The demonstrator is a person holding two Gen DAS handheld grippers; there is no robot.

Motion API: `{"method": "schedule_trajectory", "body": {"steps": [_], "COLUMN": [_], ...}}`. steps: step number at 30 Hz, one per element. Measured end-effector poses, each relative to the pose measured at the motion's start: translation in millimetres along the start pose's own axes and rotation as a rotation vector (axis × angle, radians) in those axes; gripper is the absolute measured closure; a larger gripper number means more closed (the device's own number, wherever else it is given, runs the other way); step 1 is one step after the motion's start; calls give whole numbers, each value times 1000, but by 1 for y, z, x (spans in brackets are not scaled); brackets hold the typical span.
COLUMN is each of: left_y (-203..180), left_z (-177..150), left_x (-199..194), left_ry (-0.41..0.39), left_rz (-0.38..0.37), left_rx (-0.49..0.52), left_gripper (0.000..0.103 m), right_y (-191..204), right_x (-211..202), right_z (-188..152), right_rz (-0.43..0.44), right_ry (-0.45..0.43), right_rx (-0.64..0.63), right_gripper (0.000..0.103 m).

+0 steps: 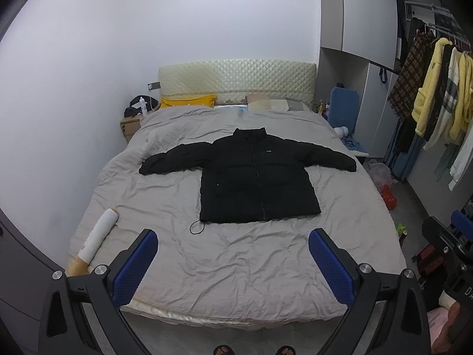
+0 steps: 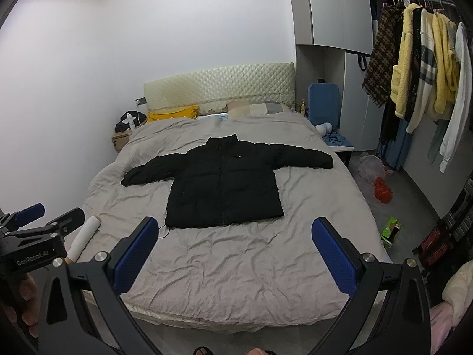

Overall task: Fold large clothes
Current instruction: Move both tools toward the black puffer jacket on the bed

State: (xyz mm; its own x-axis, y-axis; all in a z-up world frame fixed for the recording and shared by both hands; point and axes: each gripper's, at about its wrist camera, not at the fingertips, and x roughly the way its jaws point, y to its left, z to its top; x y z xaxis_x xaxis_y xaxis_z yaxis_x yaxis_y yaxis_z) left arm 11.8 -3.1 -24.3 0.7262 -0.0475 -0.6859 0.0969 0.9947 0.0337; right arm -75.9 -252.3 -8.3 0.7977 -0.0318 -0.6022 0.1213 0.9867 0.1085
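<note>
— Two grippers, both empty? How wide do they stand?

— Both spread wide. The left gripper (image 1: 232,261) has its blue pads (image 1: 134,266) far apart and nothing between them; it hangs above the foot of the bed, touching nothing. The right gripper (image 2: 232,253) is the same: jaws wide, no cloth in them, held clear of the bedding. In the right wrist view the left gripper (image 2: 38,216) also shows at the left edge, with a hand (image 2: 25,301) around its grip.

— And the garment?

— The black puffer jacket (image 1: 257,177) lies flat, front up, in the middle of the bed, collar toward the headboard (image 1: 236,80), both sleeves stretched out to the sides. A thin black drawcord (image 1: 197,227) loops out from its hem onto the sheet. It lies well apart from both grippers.

— What is under it?

— A wrinkled grey sheet (image 1: 236,266) over the whole bed. A white roll (image 1: 97,239) rests near the bed's left edge. A yellow pillow (image 1: 187,101) and pale ones sit against the headboard.

— The room around?

— White wall at left, a small nightstand (image 1: 130,125) beside the bed, grey wardrobe doors behind, and a clothes rail (image 2: 414,68) at right hung with yellow, white and checked garments. A red bag (image 2: 382,193) lies on the floor. Sandalled toes (image 1: 224,350) show at the bottom edge.
</note>
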Motion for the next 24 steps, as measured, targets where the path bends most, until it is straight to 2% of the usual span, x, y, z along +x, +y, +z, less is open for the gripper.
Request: {"method": "schedule_trajectory", "body": {"steps": [13, 24], "left_y": [19, 51], "left_z": [-1, -2], "left_x": [8, 30], "left_ry": [32, 62], "left_rz": [-26, -77], "left_rx": [-30, -25], "left_gripper": [0, 2], "right_y": [21, 40], "right_x": [3, 14], "right_z": [6, -2], "right_rz": [15, 62], "right_ry": [-13, 11], "right_rx": [-74, -41], "right_gripper": [0, 0]}}
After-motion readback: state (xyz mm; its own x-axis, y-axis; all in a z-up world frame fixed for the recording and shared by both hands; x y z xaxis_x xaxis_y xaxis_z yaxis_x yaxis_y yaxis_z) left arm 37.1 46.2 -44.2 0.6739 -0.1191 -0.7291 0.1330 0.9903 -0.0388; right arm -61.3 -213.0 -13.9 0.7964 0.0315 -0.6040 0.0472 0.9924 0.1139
